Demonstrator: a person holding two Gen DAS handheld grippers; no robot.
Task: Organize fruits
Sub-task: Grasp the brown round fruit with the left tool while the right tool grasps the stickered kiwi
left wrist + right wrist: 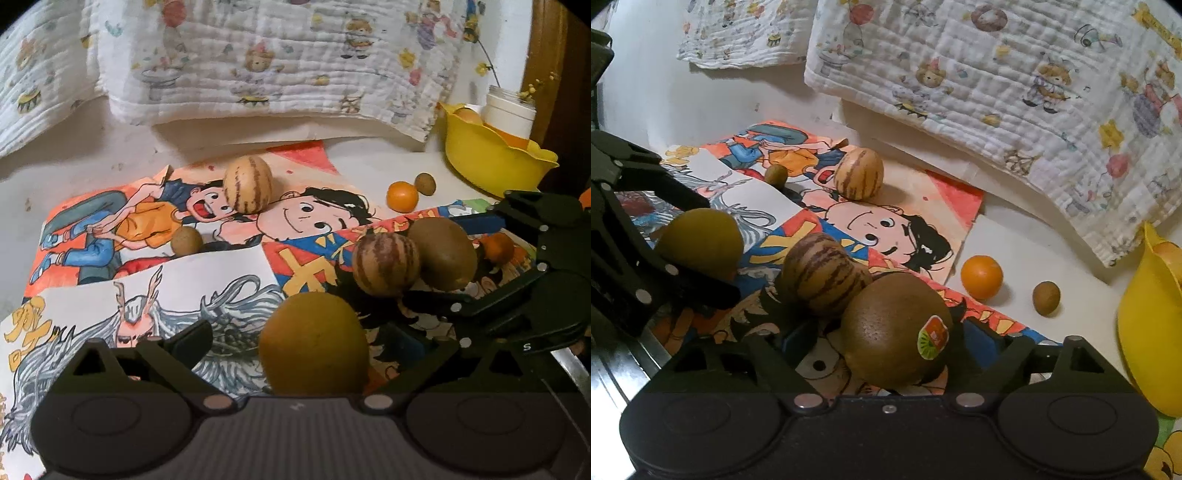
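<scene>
Two kiwis are seen on the bench, lying on bright cartoon drawings [155,280]. The left tongs [314,343] are spread wide apart, and a kiwi [314,343] sits between the two fingers; whether it is touched by them cannot be told. The right tongs [886,332] are spread apart as well, and a second kiwi [894,328] with a small sticker [932,336] is framed between them. A striped melon [820,273] is pressed right against this kiwi. Another striped melon [248,184] is found further back on the drawings, with a small brown fruit [185,240] near it. Off the drawings, an orange [981,277] and another small brown fruit [1046,297] are set just beside each other on the white bench [74,158]. A yellow bowl [491,162] is placed at the far right, and some fruit is held in it. A white jar [508,110] is seen behind the bowl. A printed cloth [258,55] is draped at the back.
</scene>
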